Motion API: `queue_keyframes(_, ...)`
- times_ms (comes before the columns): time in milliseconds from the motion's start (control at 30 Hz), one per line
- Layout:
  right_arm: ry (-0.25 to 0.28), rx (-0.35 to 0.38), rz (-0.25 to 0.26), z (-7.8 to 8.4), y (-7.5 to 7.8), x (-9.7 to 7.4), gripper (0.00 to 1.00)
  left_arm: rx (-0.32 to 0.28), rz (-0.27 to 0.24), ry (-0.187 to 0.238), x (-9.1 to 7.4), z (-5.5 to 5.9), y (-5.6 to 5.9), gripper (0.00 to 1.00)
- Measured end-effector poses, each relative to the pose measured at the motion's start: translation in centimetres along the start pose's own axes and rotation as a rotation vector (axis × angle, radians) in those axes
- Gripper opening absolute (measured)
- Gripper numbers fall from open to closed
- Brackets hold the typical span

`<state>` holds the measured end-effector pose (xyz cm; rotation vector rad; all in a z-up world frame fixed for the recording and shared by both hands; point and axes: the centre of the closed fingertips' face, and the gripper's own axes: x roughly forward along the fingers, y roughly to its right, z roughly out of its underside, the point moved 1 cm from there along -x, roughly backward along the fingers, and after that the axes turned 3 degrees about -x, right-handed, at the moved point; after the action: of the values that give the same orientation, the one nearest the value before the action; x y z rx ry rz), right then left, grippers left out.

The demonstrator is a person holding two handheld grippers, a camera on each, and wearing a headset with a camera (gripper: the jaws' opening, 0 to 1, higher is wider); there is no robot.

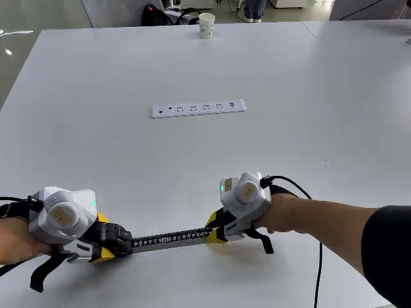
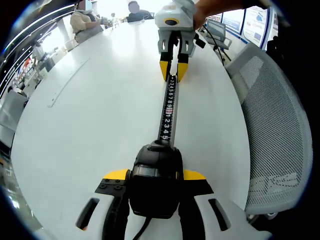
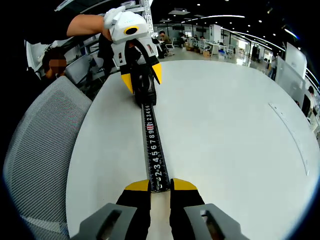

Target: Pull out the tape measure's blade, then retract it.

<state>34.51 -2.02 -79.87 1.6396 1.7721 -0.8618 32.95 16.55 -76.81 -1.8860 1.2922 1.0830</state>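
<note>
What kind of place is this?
Probably an open-plan office or lab: a large white table with a power strip, a mesh office chair beside it, and desks under ceiling lights behind.

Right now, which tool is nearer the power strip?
Right. The right tool, pinching the blade, lies toward the person from the power strip; the left tool, clamping the tape measure case, lies farther off, toward the near left.
</note>
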Motion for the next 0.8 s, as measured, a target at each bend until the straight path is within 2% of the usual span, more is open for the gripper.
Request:
queue_keyframes(267, -0.001, -0.011, -0.004, 0.4, 0.1, -0.5, 0.10, 0.001, 0.000, -0.001, -0.1, -0.1, 0.1, 0.32)
queue_keyframes(800, 0.002, 0.011, -0.001, 1.0, 0.2, -1.1, 0.10, 0.001, 0.000, -0.001, 0.0, 0.0, 0.0, 0.32)
